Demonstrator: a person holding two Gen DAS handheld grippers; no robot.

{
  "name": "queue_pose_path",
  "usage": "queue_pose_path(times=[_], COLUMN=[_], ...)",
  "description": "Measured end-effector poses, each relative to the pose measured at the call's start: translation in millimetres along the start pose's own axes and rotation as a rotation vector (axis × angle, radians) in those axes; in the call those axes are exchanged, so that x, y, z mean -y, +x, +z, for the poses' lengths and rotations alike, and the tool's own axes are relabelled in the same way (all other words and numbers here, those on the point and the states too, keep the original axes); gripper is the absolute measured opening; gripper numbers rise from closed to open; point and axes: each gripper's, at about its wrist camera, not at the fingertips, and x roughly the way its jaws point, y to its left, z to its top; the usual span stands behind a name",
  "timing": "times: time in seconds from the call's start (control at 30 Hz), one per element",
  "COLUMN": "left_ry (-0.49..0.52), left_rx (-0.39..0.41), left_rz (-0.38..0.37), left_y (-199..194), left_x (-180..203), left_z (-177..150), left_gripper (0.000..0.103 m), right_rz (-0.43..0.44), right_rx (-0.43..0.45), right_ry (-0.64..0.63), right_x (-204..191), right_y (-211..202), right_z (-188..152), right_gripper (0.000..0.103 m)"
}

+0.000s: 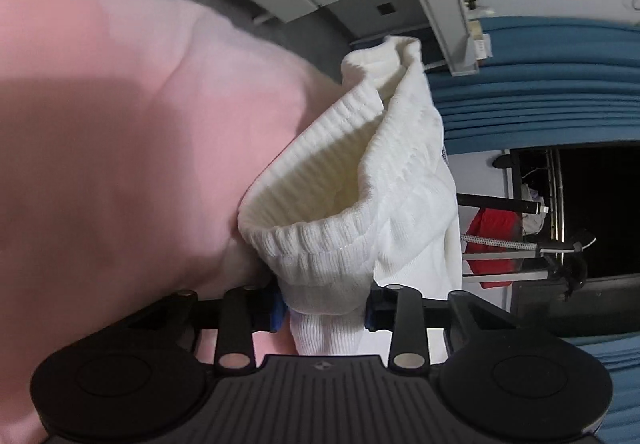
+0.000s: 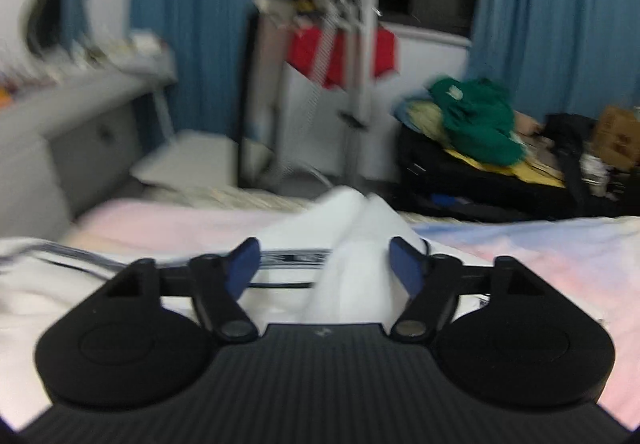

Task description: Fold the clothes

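White ribbed knit fills the middle of the left wrist view: the sweater (image 1: 360, 180) hangs in a bunched fold running from the upper centre down to the lower centre, and its ribbed hem drops right between the blue pads (image 1: 276, 310) of the left gripper (image 1: 326, 310). Both pads press against the cloth, so the left gripper is clamped on the sweater. Pink bedding (image 1: 120, 124) covers the left half of that frame, just behind the knit.

Over in the right wrist view, everything is smeared by blur. A white fold of the sweater (image 2: 352, 244) rises in the lower centre, sitting between the fingers of the right gripper (image 2: 326, 268), close against the right-hand pad (image 2: 406, 268). A clear gap shows beside the left-hand pad, so the jaws stand apart and nothing is pinched. Pink bedding (image 2: 520, 244) stretches behind, with a green garment (image 2: 476, 124) heaped at the right of the frame.
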Motion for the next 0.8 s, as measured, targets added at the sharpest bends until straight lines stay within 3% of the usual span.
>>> queue_pose_path(times=[0.03,0.1,0.17,0.3,0.4,0.57,0.8], left_ry=[0.007,0.013,0.016,0.018,0.024,0.008,0.006], left_rx=[0.009,0.024,0.024,0.029,0.043,0.065,0.097], left_rz=[-0.003,-0.008,-0.009,0.003,0.019,0.037,0.111], left_y=[-0.8,-9.3,-17.9,-25.6,-32.7,-58.9,-98.5], left_x=[-1.3,-0.7,0.3,6.8,18.0,23.5,23.0], left_z=[-0.7,2.3,5.8,21.1,35.8,56.4,79.7], left_gripper=[0.033,0.031,0.029,0.027,0.026,0.025,0.023], right_rz=[-0.045,-0.089,-0.055,-0.04,0.021,0.15,0.324], right_rx=[-0.013,-0.016,-0.015,0.006,0.039,0.008,-0.068], right_ry=[0.0,0.038,0.09,0.093,0.158,0.15,0.168], right_x=[2.6,15.2,34.3,60.1,80.5,106.4,118.7], right_y=[8.5,14.6,10.7,-19.2,-63.8,-136.7,-238.0], right_z=[-1.5,-4.6,-12.7,-27.5,-40.0,-68.4,-151.4], right_gripper=[0.052,0.02,0.009,0.006,0.006,0.006,0.006])
